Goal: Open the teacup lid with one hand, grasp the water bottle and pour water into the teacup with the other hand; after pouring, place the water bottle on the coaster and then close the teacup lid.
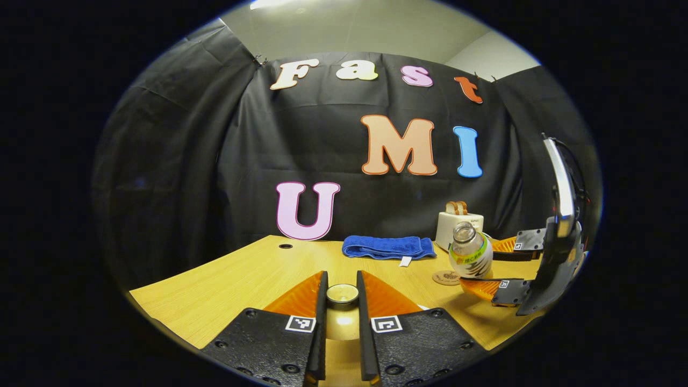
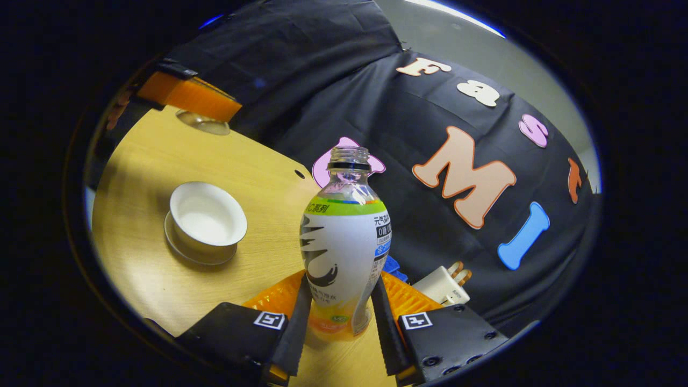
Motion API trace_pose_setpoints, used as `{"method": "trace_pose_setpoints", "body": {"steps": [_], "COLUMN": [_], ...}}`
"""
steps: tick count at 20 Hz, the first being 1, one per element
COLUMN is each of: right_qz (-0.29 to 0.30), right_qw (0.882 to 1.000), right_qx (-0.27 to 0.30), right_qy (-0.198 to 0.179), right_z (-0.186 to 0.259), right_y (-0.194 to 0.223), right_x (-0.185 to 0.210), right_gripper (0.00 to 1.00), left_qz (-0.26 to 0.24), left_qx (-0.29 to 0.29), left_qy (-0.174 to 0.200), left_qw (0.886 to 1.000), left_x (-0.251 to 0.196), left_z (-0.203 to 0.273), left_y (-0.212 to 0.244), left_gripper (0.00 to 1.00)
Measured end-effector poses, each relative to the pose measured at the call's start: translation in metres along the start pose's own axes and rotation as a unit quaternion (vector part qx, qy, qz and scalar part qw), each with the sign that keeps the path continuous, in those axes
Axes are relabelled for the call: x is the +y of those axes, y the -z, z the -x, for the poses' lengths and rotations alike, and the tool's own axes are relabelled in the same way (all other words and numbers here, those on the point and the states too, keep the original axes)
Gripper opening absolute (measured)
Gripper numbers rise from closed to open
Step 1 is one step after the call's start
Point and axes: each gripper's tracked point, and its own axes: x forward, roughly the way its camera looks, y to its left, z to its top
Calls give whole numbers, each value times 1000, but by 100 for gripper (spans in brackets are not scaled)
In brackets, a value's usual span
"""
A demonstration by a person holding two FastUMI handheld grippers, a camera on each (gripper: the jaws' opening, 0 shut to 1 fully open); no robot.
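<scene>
Between the right gripper (image 2: pixel 339 322)'s closed fingers sits the water bottle (image 2: pixel 344 247), capless, tilted toward the open teacup (image 2: pixel 207 217) on its saucer, apparently ready to pour. Off to the side, the left gripper (image 1: pixel 342 301) pinches the teacup lid (image 1: pixel 342 294) clear. Coaster (image 1: pixel 446 278) waits beside the bottle, apparently for its landing.

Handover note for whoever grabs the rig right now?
Left claw: shut on the teacup lid, held up off the cup.
Right claw: shut on the water bottle, uncapped, lifted and tilted in the left gripper view.
Teacup: open on its saucer on the table, looks empty.
Coaster: free, by the toaster.
Done: lid off, bottle grasped.
Left: pour, bottle onto coaster, lid back on.
</scene>
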Motion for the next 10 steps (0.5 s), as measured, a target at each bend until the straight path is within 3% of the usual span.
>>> {"method": "trace_pose_setpoints", "body": {"steps": [5, 10], "right_qz": [-93, -178], "right_qw": [996, 984], "right_qx": [1, 10], "right_qy": [5, 21], "right_z": [-14, -38], "right_y": [3, 17], "right_x": [-19, -42], "right_gripper": [63, 64], "left_qz": [2, 5], "left_qx": [0, -1], "left_qy": [6, 13], "left_qw": [1000, 1000], "left_x": [-5, -11], "left_z": [-2, -4], "left_y": [-1, -3], "left_gripper": [23, 23]}}
